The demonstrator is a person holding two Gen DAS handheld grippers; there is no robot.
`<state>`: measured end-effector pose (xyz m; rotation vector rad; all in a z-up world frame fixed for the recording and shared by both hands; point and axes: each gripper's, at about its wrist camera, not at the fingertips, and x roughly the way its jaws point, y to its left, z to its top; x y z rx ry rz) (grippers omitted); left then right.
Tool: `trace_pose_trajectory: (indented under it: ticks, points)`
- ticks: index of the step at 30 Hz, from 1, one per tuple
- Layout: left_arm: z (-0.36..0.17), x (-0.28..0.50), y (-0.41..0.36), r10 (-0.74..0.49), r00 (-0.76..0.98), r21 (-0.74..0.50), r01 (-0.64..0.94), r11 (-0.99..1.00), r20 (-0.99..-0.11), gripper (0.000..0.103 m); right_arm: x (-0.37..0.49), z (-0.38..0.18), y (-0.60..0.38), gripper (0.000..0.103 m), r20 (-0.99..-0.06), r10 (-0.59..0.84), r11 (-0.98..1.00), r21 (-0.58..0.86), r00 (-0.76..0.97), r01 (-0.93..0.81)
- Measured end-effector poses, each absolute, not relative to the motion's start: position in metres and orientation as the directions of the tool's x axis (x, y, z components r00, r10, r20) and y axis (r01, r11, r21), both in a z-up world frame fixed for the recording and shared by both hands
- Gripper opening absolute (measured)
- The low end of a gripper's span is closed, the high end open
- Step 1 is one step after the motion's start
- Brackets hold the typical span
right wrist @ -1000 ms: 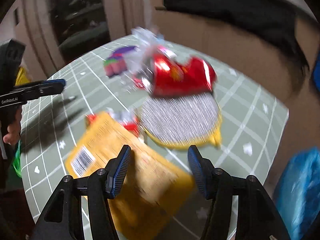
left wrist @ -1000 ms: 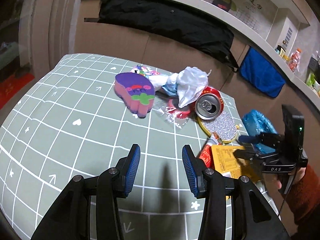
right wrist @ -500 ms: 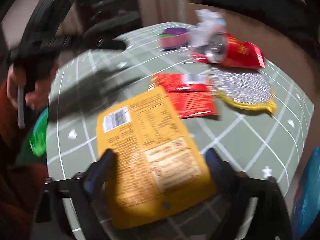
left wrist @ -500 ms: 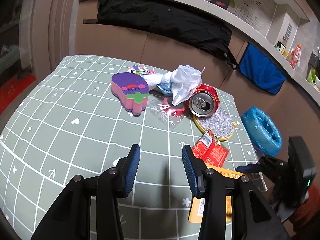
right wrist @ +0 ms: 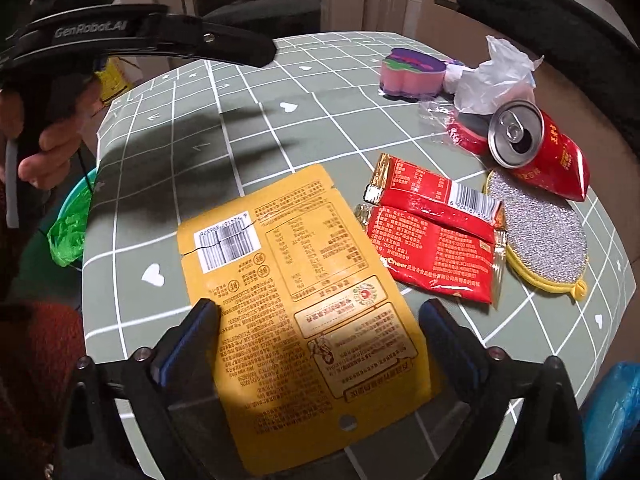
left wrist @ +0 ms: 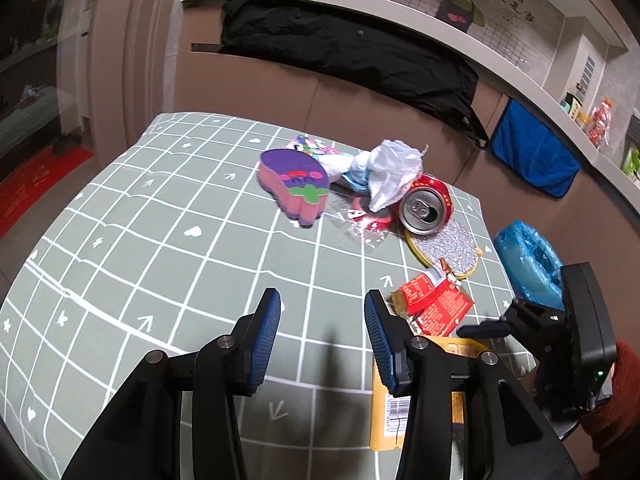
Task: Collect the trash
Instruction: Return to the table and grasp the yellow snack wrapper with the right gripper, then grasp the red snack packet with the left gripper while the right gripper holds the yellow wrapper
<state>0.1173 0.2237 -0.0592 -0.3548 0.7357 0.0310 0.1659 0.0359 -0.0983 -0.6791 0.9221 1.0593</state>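
A flat yellow snack packet lies on the green grid tablecloth, overhanging the table's near edge. My right gripper is open with its fingers on either side of the packet; it also shows in the left wrist view. Two red wrappers lie beside it, then a red can on its side, crumpled white plastic and clear film. My left gripper is open and empty above bare cloth.
A silver and yellow scrubber lies next to the can. A purple and pink sponge sits further back. A blue-lined bin stands by the table's right edge, a green-lined bin by its other side. Black cloth hangs behind.
My right gripper has swung from the scrubber and can to the yellow packet and now straddles it. My left gripper has drawn back and up a little.
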Motion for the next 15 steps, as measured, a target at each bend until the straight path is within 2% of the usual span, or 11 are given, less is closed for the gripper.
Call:
trace_pose_trajectory:
  ticks: [2,5,7,10,15]
  points:
    - [-0.059,0.114,0.226,-0.09,0.743,-0.309,-0.163,0.937,-0.664,0.045,0.162,-0.093,0.035,0.058,-0.879,0.432,0.357,-0.041,0.204,-0.933]
    - [-0.058,0.111,0.227,-0.087,0.741,-0.313,-0.172,0.934,-0.666,0.045,0.155,-0.089,0.033,0.031,-0.88,0.433,0.362,-0.029,0.195,-0.932]
    - [-0.057,0.108,0.225,-0.085,0.742,-0.311,-0.172,0.935,-0.665,0.045,0.15,-0.088,0.032,0.024,-0.878,0.435,0.368,-0.029,0.2,-0.929]
    - [-0.054,0.106,0.221,-0.092,0.741,-0.31,-0.162,0.937,-0.665,0.045,0.141,-0.081,0.021,0.019,-0.865,0.456,0.386,-0.018,0.208,-0.922]
    - [-0.054,0.114,0.204,-0.139,0.734,-0.32,-0.112,0.941,-0.665,0.045,0.154,-0.054,-0.012,0.018,-0.818,0.511,0.503,0.033,0.266,-0.864]
